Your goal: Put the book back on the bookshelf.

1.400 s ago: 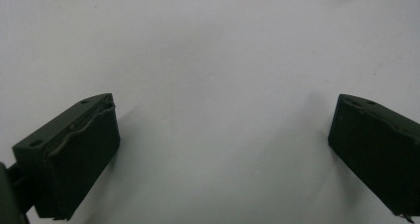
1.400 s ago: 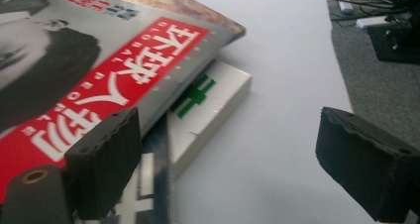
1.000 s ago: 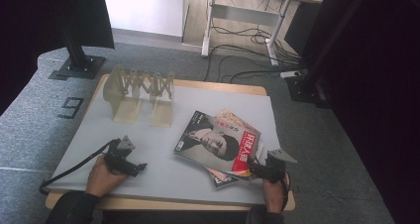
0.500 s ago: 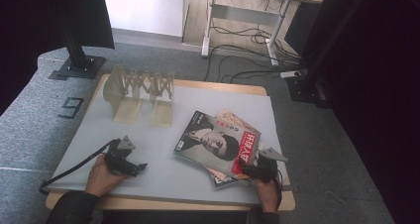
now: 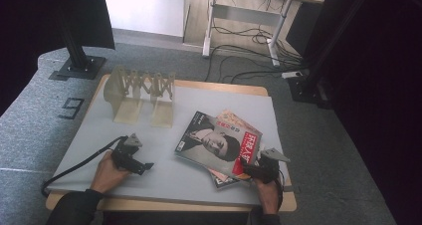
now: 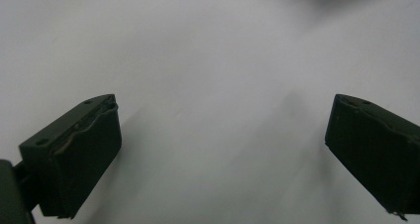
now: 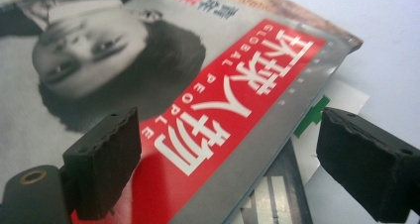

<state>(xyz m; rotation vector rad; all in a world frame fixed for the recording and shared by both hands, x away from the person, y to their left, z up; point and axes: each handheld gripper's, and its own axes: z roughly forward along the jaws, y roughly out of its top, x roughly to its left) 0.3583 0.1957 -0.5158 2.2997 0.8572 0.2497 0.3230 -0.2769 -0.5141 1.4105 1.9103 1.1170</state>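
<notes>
A stack of magazines lies at the right of the grey mat. The top magazine has a portrait cover with a red title block. My right gripper is at its near right corner, open. One jaw hangs over the red block and the other stands past the cover's edge, above a lower magazine; the pads do not press on anything. My left gripper, held in a hand at the mat's near left, is open just above bare mat, with nothing between its jaws.
A wooden accordion rack stands at the back left of the mat. The table's wooden edge runs along the near side. A cable trails left from the left gripper. On the floor behind are a stand base and desk legs.
The right gripper has edged slightly left onto the top magazine's corner. The left hand has stayed put.
</notes>
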